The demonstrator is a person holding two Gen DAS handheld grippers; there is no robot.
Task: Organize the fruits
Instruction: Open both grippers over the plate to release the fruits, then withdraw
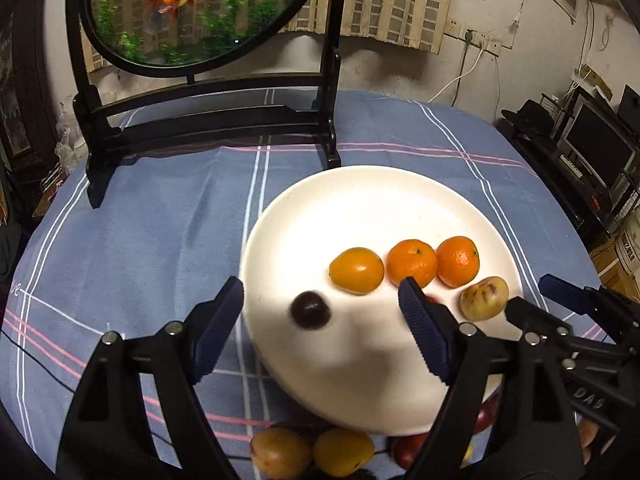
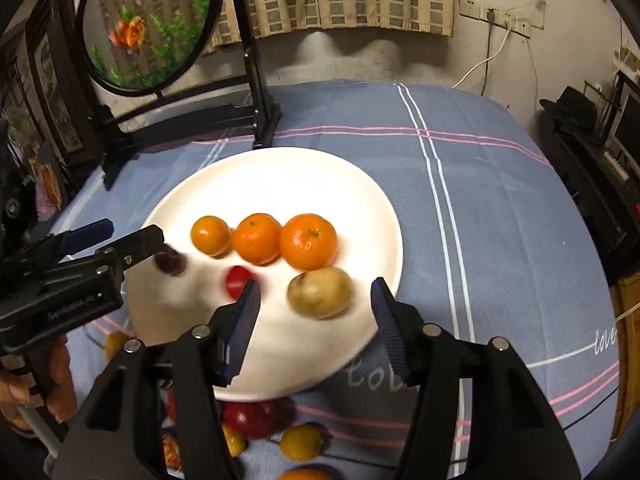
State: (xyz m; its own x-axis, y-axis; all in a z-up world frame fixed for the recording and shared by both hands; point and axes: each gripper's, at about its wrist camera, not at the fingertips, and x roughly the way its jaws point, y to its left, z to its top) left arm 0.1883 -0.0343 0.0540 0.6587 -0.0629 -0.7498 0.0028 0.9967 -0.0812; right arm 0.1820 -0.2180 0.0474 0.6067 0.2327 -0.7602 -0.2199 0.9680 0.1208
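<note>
Both grippers angled down over white plate. Left gripper fingers apart around dark plum, not touching. Right gripper fingers apart, yellowish fruit between, untouched.

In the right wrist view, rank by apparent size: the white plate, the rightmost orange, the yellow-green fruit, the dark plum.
1. white plate
2. rightmost orange and yellow-green fruit: look alike, so unranked
3. dark plum, blurred and partly hidden
</note>
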